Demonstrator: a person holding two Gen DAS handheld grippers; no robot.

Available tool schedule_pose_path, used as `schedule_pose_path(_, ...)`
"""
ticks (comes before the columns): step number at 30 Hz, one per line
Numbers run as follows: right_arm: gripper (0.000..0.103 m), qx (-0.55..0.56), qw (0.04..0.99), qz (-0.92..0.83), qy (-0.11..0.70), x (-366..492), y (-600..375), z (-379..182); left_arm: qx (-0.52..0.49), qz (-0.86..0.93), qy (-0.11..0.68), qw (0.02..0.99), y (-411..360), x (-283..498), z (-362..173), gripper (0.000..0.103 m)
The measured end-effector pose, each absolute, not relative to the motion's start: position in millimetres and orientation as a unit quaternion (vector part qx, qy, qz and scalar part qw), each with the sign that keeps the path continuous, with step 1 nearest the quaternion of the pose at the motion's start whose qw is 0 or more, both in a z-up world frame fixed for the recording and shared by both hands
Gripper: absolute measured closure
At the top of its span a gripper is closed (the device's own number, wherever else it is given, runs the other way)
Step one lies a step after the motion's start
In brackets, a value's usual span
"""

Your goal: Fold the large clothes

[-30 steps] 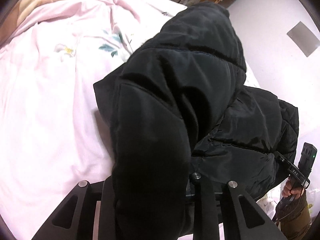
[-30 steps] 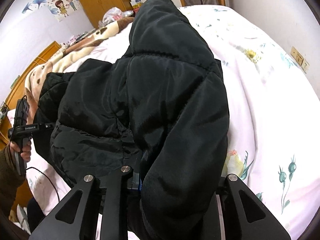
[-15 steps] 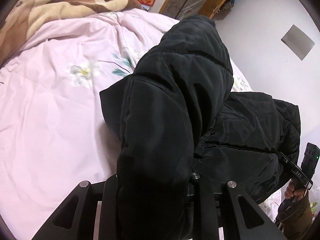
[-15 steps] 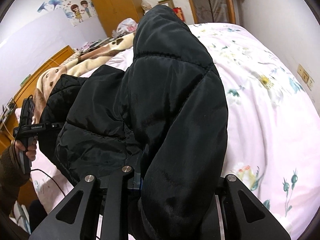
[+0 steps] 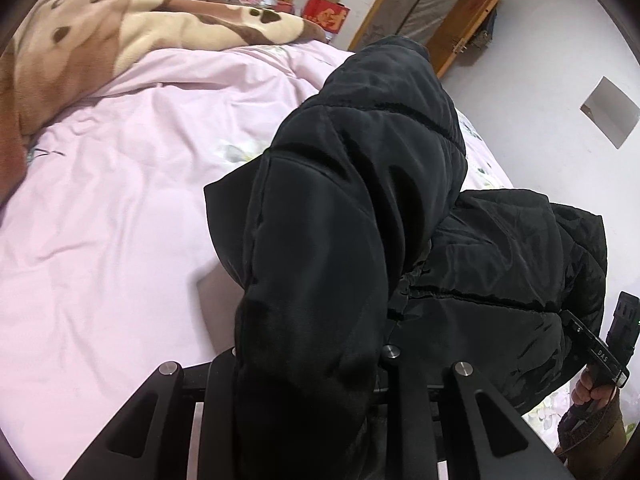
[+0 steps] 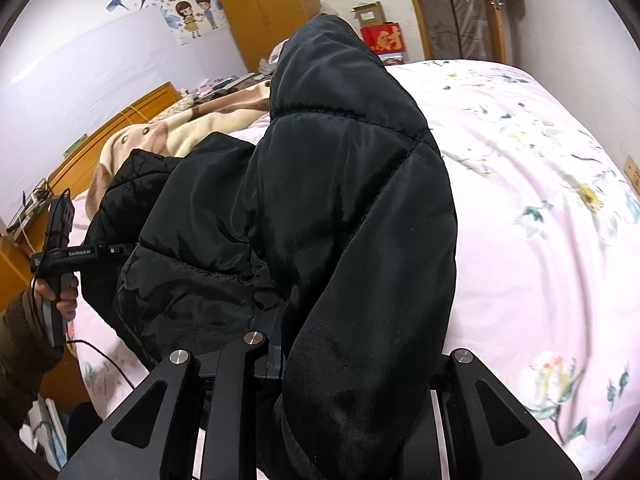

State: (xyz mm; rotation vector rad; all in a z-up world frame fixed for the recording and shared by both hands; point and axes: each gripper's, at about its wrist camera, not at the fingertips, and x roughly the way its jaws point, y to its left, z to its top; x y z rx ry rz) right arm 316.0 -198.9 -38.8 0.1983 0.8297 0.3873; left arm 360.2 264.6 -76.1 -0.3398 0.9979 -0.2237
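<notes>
A black puffer jacket (image 5: 360, 208) hangs over the pink bedsheet (image 5: 100, 220). My left gripper (image 5: 308, 368) is shut on the jacket, and a quilted sleeve drapes forward over its fingers. My right gripper (image 6: 348, 364) is shut on the other side of the jacket (image 6: 340, 208), with the other sleeve draped over it. The jacket body sags between the two grippers. Each view shows the other gripper and hand: the right one (image 5: 604, 356) at the lower right of the left wrist view, the left one (image 6: 60, 256) at the left of the right wrist view. The fingertips are hidden by fabric.
A brown and cream fleece blanket (image 5: 100, 44) lies at the head of the bed. The floral pink sheet (image 6: 560, 220) stretches to the right. A wooden wardrobe (image 6: 260, 4), boxes (image 6: 380, 36) and a door (image 6: 460, 4) stand beyond the bed. A wooden headboard (image 6: 112, 136) is on the left.
Both grippers have lifted and tilted up with the jacket; more of the room and blanket shows. The sleeves still drape over the fingers.
</notes>
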Motion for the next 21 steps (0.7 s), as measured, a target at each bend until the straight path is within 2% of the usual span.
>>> schedule_pose_path(9,0.08,0.102,0.886,0.219,0.395,330.6,-190.2,-58.2,-0.164,-0.067,0.464,0.868,311.4,334.1,-70.8,0.076)
schedule_pose_path(13,0.08,0.1,0.884,0.228,0.396,337.5,-189.4,-65.1,-0.166,-0.05,0.465,0.868,306.5,343.9,-71.4,0.076)
schedule_pose_path(21,0.08,0.087,0.881,0.231,0.403,345.7,-183.3,-85.9,-0.179,-0.023,0.477,0.86,329.8,342.0,-95.1,0.075)
